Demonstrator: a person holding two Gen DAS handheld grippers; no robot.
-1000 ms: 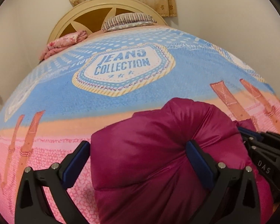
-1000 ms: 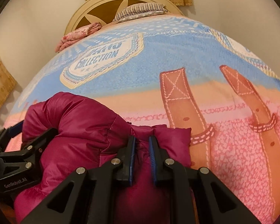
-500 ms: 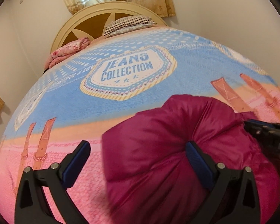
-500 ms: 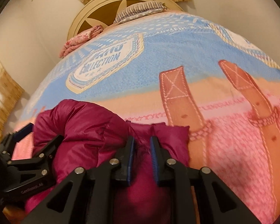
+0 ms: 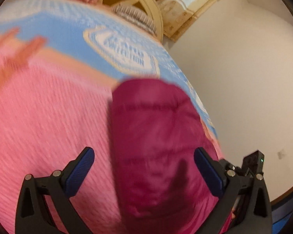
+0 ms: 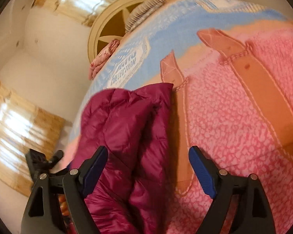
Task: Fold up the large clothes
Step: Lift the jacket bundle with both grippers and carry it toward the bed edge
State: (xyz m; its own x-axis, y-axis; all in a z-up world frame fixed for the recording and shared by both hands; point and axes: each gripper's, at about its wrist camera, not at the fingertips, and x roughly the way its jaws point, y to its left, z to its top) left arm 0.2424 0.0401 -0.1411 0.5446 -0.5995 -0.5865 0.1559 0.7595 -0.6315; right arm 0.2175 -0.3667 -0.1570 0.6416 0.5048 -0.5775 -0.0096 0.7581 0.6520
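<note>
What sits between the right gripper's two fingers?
In the right wrist view, the open right gripper spans the magenta puffer jacket's edge and bare pink bedspread.

Your left black plastic two-finger gripper (image 5: 143,167) has triangular cut-out arms, silver round screws at the pivots and ribbed blue pads (image 5: 80,170) on its fingertips. Your right black plastic two-finger gripper (image 6: 148,168) is built alike, with ribbed blue pads (image 6: 202,172) and silver screws.

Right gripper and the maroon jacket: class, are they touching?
Cannot tell. In the right wrist view the right gripper is open and its left finger overlaps the maroon jacket, but no contact or gap shows plainly.
</note>
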